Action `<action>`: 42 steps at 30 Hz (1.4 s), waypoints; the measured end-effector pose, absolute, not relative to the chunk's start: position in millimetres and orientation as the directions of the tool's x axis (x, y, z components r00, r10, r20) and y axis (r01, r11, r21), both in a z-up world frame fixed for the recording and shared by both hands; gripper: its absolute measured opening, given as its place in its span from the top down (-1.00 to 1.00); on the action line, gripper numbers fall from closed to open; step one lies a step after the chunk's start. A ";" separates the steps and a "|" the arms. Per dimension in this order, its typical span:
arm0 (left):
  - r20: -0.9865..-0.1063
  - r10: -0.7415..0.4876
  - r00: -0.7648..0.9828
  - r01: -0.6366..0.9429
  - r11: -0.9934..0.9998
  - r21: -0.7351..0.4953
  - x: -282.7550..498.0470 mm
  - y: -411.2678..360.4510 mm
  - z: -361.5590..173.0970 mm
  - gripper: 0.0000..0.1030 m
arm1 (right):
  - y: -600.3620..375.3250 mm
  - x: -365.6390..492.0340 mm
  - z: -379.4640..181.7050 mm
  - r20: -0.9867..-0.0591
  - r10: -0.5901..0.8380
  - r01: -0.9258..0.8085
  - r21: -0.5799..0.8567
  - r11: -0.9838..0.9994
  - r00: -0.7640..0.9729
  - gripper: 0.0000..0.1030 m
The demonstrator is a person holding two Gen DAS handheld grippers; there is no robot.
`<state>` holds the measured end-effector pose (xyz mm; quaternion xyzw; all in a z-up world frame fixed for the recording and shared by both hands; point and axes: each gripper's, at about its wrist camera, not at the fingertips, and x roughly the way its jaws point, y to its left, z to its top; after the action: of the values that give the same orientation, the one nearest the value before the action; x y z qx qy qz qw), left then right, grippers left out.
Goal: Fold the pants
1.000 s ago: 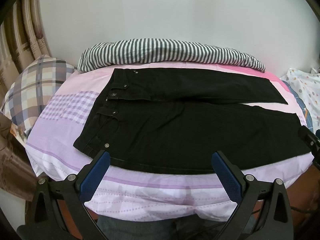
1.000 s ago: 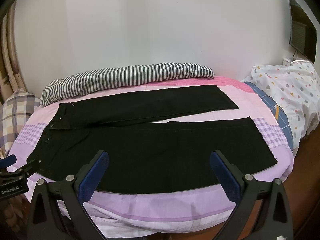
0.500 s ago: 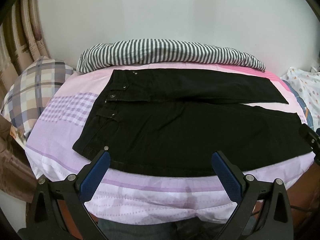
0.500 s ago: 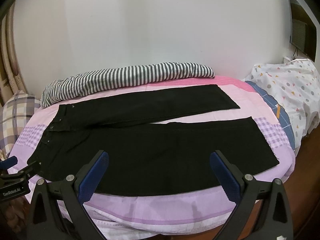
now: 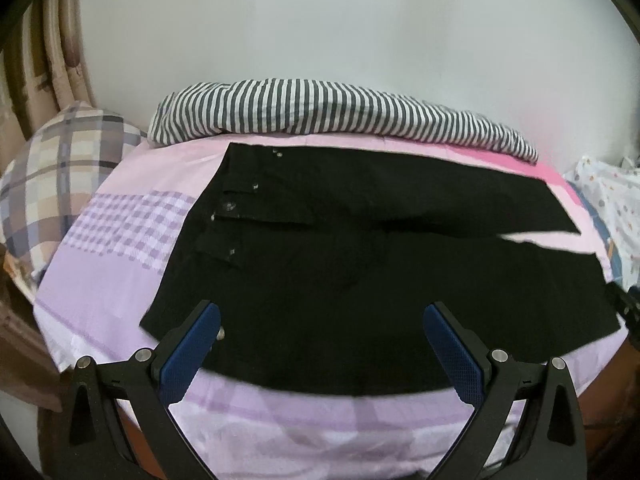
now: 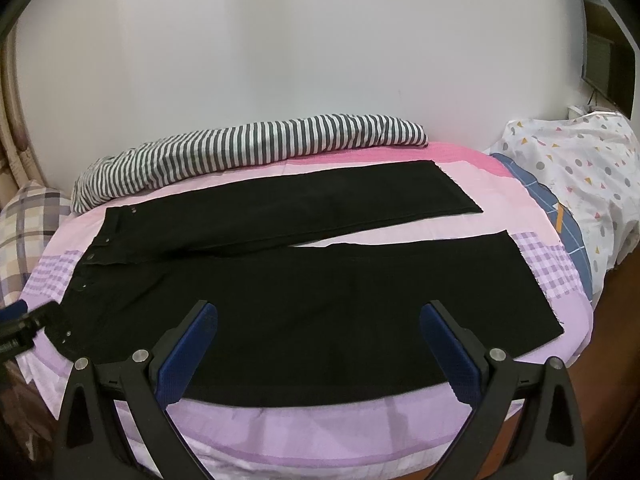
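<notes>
progress: none yet, no fold made | pants [image 5: 360, 272] spread flat on bed [image 5: 120, 280], waistband at 9 o'clock; legs toward 3 | left tool [image 5: 320, 320] released; right tool [image 6: 320, 320] released; both empty

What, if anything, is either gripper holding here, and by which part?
Nothing is held. The left gripper and right gripper are both open above the black pants, which lie flat on the bed.
</notes>
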<state>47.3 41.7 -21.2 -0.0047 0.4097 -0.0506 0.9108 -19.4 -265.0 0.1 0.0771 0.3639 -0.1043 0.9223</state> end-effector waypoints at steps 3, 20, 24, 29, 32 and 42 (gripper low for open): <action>-0.730 -0.063 0.681 0.081 0.997 -0.011 67.7 53.5 -18.1 -0.95 | -269.2 -8.3 -0.8 -0.692 -0.141 0.261 0.070 0.963 0.708 -0.96; -0.751 0.028 0.660 0.030 0.998 0.064 180.0 89.9 -23.2 -0.95 | -281.8 84.1 -10.6 -0.739 -0.165 0.274 0.028 0.961 0.653 -0.96; -0.769 0.022 0.638 0.034 0.998 0.056 205.1 95.3 -31.5 -0.95 | -283.9 112.6 -22.6 -0.788 -0.167 0.289 0.014 0.957 0.592 -0.99; -0.793 0.018 0.609 0.006 1.000 0.027 239.8 107.7 -45.7 -0.95 | -275.4 144.8 -35.6 -0.821 -0.163 0.244 -0.030 0.969 0.547 -0.99; -0.799 0.025 0.600 -0.011 1.000 0.024 259.7 115.2 -52.7 -0.95 | -267.6 163.2 -36.7 -0.807 -0.135 0.189 -0.030 0.982 0.576 -0.99; -0.835 -0.138 0.533 0.005 0.987 -0.160 324.7 155.6 -72.2 -0.25 | -249.9 226.0 -39.1 -0.797 -0.008 0.090 0.058 0.994 0.604 -0.97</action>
<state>324.7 155.6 -72.2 -0.0690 0.4817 -0.0409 0.8727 226.0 -249.9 -39.1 0.0460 0.4443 -0.0273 0.8943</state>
